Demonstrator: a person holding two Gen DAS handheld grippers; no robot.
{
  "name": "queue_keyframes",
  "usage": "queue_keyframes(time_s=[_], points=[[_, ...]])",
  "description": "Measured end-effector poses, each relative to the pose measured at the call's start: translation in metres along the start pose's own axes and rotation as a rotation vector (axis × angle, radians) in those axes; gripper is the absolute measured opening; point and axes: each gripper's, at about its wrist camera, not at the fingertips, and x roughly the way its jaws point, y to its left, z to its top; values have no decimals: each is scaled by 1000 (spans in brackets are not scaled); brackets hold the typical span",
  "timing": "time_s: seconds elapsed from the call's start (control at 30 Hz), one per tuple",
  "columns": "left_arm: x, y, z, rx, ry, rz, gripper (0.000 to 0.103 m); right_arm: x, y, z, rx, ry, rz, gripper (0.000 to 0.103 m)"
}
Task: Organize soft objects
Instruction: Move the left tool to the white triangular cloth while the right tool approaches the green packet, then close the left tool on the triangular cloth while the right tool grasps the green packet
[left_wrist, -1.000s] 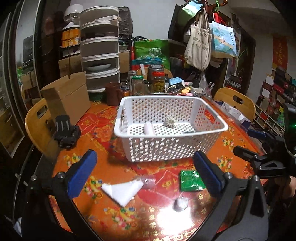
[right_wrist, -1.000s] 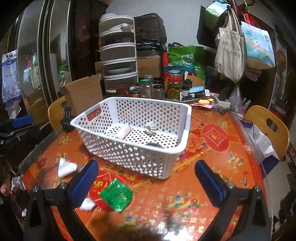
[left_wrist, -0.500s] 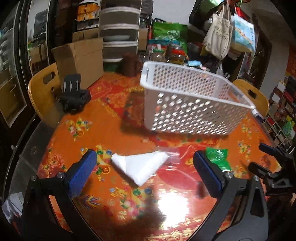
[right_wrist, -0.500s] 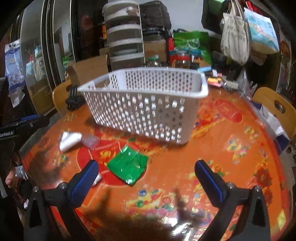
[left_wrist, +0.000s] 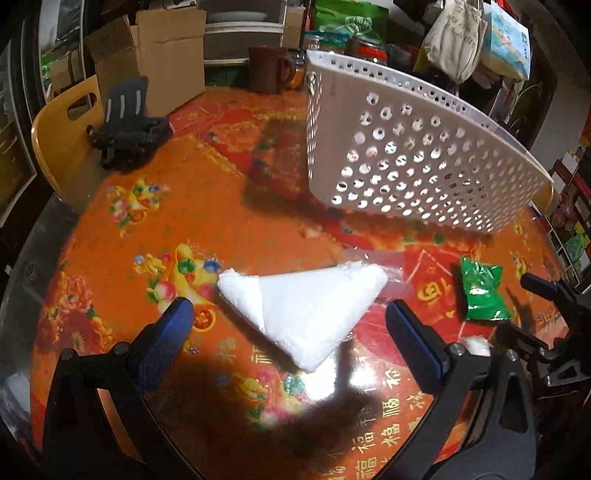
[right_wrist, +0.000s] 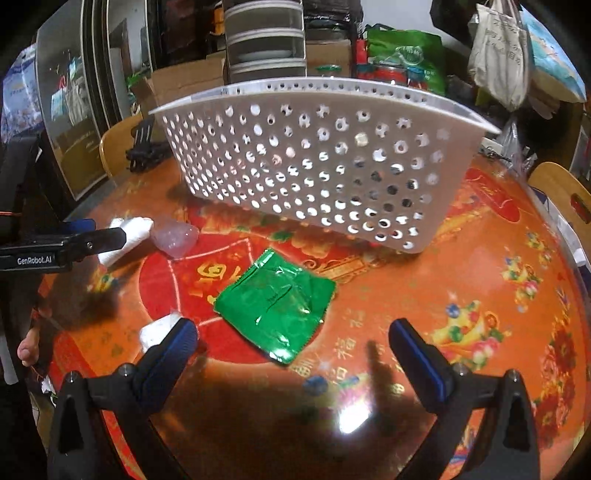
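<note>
- The left tool (left_wrist: 288, 325) hovers low over the desk (left_wrist: 122, 240) with its blue-padded fingers spread wide apart, holding nothing.
- A white folded tissue (left_wrist: 306, 302), triangular in outline, lies flat on the desk between and just beyond those fingers, touching neither.
- The right tool (right_wrist: 291, 341) is likewise spread wide and empty, low over the desk.
- A green foil packet (right_wrist: 275, 308) lies flat on the red patterned cloth just ahead of the right tool, between the lines of its fingers.
- A small white wad (right_wrist: 157, 330) sits right beside the right tool's left finger; whether they touch I cannot tell.
- A crumpled clear wrapper (right_wrist: 175, 238) lies near the tissue, toward the basket.
- The white perforated basket (right_wrist: 314, 162) stands on the desk beyond all these soft things, apart from them.
- A black clamp-like gadget (left_wrist: 127, 127) rests at the far left edge of the desk, by a wooden chair (left_wrist: 59, 125).
</note>
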Motion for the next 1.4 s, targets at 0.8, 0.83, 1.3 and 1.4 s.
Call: queue_keyframes(time_s=[0.8,0.83,1.3,1.4], points=[[22,5,2,24,32,-4,103,41,8,23,-38,101,-33,103],[21,5,2,24,30,-6,103,40,5,22,-39,101,-32,103],[8,-6,-7,86,-13,46,64,34,11,23,-66,71,-12,81],[0,-10,-10,104,-42,57,60,31,11,23,-70,60,-7,69]])
